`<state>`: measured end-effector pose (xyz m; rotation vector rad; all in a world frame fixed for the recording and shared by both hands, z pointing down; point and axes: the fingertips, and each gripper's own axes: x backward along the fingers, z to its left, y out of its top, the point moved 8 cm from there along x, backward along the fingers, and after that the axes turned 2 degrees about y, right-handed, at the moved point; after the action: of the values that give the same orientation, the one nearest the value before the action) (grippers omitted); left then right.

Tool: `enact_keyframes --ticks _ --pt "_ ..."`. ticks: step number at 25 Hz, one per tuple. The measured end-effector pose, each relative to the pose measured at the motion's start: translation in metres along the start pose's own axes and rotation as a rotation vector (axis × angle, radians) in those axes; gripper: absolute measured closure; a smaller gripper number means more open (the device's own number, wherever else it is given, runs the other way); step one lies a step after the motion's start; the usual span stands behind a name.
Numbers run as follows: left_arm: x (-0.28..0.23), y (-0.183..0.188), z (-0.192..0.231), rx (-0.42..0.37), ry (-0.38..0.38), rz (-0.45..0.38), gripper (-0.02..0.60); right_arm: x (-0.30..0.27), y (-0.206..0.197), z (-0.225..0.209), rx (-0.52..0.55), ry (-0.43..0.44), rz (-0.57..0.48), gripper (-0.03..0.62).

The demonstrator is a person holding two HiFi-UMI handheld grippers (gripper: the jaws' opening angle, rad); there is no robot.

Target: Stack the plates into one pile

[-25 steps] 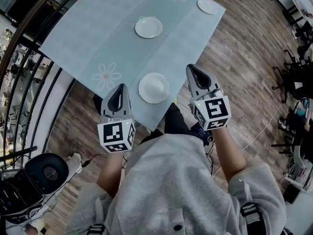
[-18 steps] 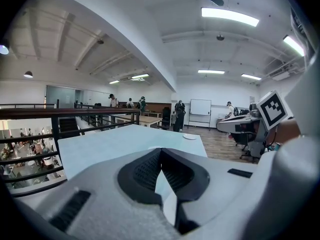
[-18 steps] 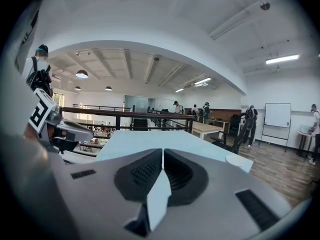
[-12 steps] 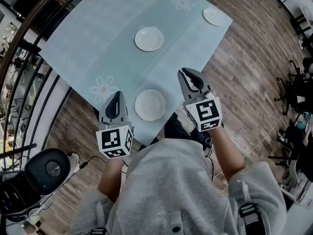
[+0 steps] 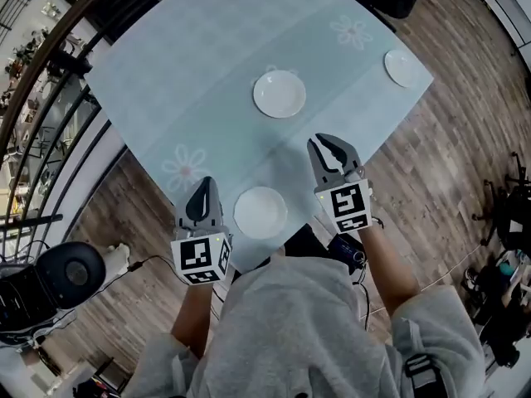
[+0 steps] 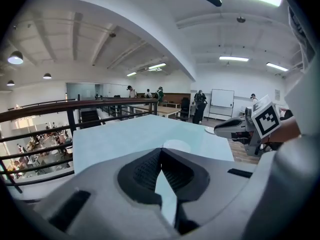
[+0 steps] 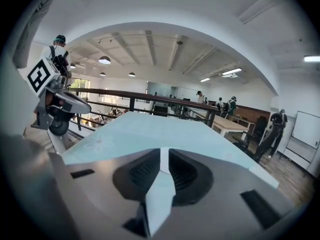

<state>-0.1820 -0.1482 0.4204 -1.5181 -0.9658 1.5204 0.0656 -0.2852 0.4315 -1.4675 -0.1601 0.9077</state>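
The pale blue tabletop (image 5: 207, 73) carries three white plates, all lying flat and well apart, none stacked. The near plate (image 5: 260, 212) sits by the near edge. The middle plate (image 5: 280, 94) is toward the centre, and the far plate (image 5: 401, 68) is close to the right corner. The left gripper (image 5: 202, 185) hovers just left of the near plate with its jaws closed together and nothing held. The right gripper (image 5: 330, 143) hangs to the right of that plate and slightly farther off, also closed and empty. Assessment: the task is at the approach stage, and the near plate, lying between both grippers, is the likely first pick. Recommendation: part the jaws before descending. Come in low along the tabletop and take the plate by its raised rim. Lift it level, and centre it over the middle plate before release. A shallow glazed rim may slip, so the grip should be seated deep.
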Motion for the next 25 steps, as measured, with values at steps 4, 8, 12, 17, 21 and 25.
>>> enact_keyframes --ticks 4,8,12,17,21,25 --pt "-0.006 -0.001 -0.001 0.012 0.068 0.032 0.563 -0.035 -0.016 -0.013 0.020 0.066 0.046 0.558" --pt "-0.008 -0.004 0.005 0.030 0.130 0.067 0.563 -0.066 -0.029 -0.018 0.123 0.108 0.118 0.512" --pt "-0.014 -0.010 0.012 0.053 0.186 0.102 0.563 -0.096 -0.037 -0.018 0.228 0.143 0.146 0.505" --pt "-0.017 -0.015 0.013 0.075 0.230 0.140 0.563 -0.126 -0.055 -0.011 0.338 0.216 0.189 0.499" --pt "-0.019 -0.018 0.014 0.092 0.256 0.158 0.563 -0.144 -0.067 -0.007 0.433 0.248 0.226 0.489" --pt "-0.022 -0.019 0.015 0.099 0.273 0.173 0.563 -0.157 -0.076 -0.001 0.533 0.260 0.237 0.484"
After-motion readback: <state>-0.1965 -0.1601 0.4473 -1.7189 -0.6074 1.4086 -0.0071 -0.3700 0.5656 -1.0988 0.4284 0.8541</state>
